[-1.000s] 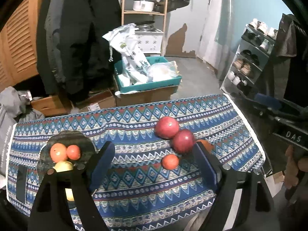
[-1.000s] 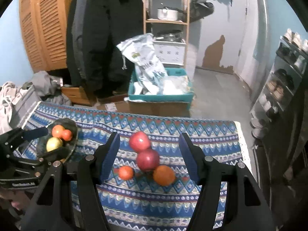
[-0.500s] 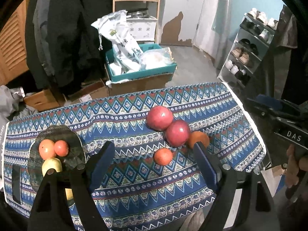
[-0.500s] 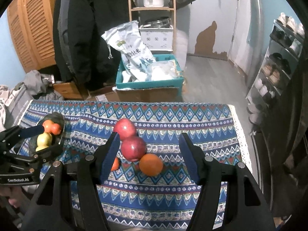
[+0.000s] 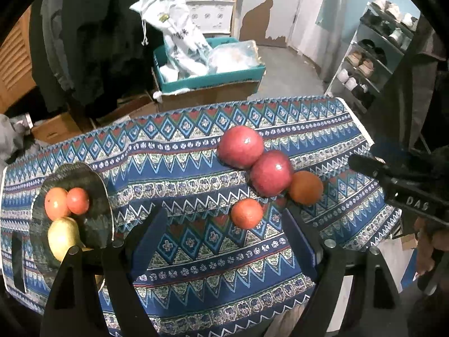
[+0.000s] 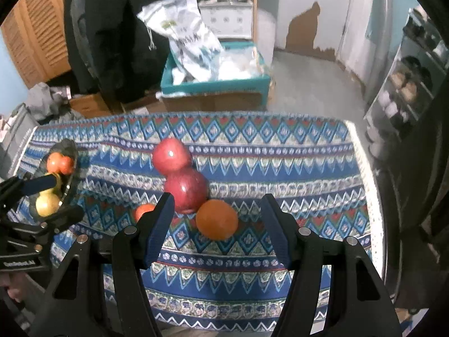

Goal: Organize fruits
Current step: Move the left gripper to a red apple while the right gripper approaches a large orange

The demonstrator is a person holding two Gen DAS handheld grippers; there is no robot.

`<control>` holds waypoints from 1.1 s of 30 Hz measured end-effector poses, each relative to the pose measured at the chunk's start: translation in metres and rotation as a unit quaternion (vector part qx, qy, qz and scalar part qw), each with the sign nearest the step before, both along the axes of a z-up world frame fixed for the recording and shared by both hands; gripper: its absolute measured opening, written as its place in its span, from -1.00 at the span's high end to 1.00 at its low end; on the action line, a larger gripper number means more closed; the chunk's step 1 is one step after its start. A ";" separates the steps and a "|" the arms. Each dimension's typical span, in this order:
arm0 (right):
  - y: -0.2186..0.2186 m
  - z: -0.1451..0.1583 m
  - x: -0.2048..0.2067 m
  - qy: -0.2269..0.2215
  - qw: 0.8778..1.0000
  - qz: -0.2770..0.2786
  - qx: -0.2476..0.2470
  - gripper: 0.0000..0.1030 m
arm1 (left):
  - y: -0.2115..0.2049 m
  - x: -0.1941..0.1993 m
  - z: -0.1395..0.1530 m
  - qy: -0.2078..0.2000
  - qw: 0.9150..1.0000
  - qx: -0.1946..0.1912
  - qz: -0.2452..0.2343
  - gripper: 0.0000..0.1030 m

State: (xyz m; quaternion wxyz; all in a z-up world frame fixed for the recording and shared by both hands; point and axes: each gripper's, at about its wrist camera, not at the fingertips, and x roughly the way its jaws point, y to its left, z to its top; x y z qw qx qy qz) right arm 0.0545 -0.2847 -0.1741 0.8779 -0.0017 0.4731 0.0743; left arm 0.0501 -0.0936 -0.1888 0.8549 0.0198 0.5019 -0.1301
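Two red apples (image 5: 240,146) (image 5: 270,173) lie touching on the patterned cloth, with a large orange (image 5: 306,187) and a small orange fruit (image 5: 246,213) beside them. A dark plate (image 5: 92,188) at the left holds two small orange fruits (image 5: 56,202) and a yellow pear (image 5: 63,237). My left gripper (image 5: 224,224) is open and empty, just in front of the small orange fruit. My right gripper (image 6: 217,210) is open and empty, its jaws either side of the large orange (image 6: 216,219) below the red apples (image 6: 186,190).
The table is covered by a blue patterned cloth (image 5: 196,168), with edges at right and front. Behind it stand a teal box (image 5: 207,75) with bags, dark coats, a wooden shelf and a shoe rack (image 5: 373,56) at right.
Both grippers have moved forward and down toward the fruit cluster. The right gripper now frames the large orange. No fruit has moved.
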 end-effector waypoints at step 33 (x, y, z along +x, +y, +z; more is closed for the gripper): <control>0.022 -0.135 0.051 0.143 0.989 0.031 -0.012 -0.26 | 0.005 0.036 -0.083 0.093 0.995 -0.012 0.036 -0.64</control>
